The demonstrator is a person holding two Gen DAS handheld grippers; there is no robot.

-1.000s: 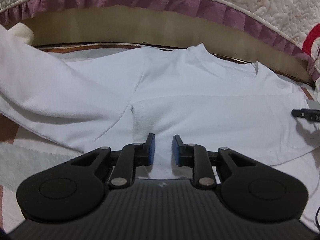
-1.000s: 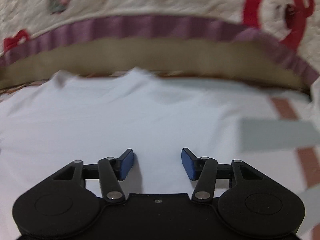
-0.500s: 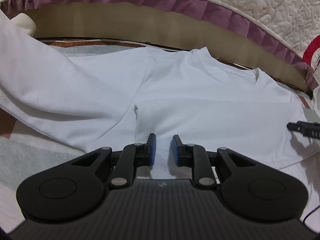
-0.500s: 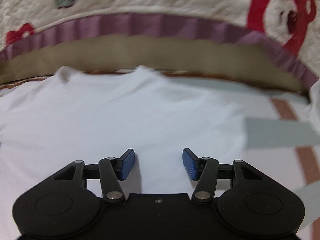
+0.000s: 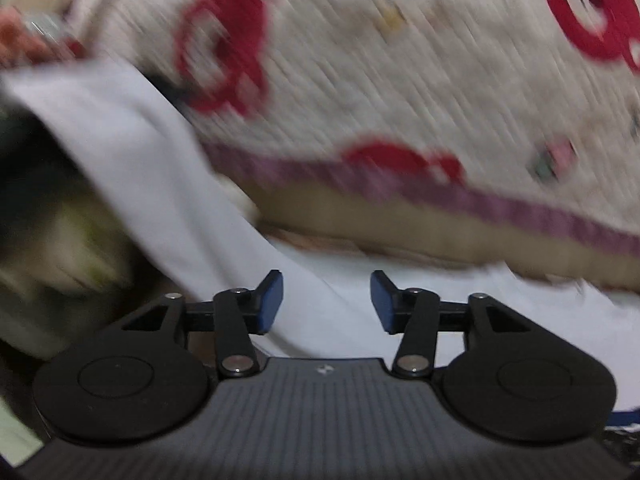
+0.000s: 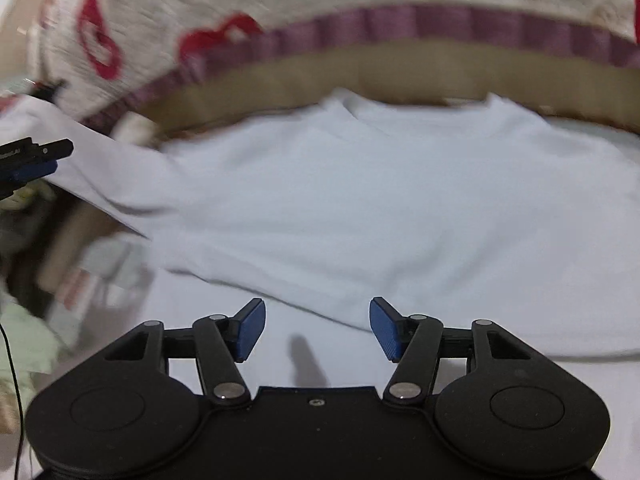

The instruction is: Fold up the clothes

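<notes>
A white long-sleeved shirt (image 6: 400, 208) lies flat on the floor mat, collar toward the bed. Its sleeve (image 5: 140, 160) rises up and to the left, off the floor. My left gripper (image 5: 326, 300) is lifted above the shirt's left side in a blurred view. Its jaws are opening, and cloth shows behind the gap but none is pinched. The right wrist view catches the left gripper (image 6: 40, 156) at the far left, beside the raised sleeve (image 6: 100, 172). My right gripper (image 6: 316, 328) stands open over the shirt's near hem with nothing between its pads.
A quilted bedspread (image 5: 440, 60) with red shapes and a purple frill (image 6: 440, 24) hangs over the tan bed side (image 6: 400, 76) just behind the shirt. Dark clutter (image 5: 40, 200) lies at the left. A thin black cable (image 6: 12, 380) runs down the left edge.
The left gripper's jaws, nearly shut before, have spread apart, and it has risen and swung up and leftward. The right view has swung left, bringing the left gripper into sight.
</notes>
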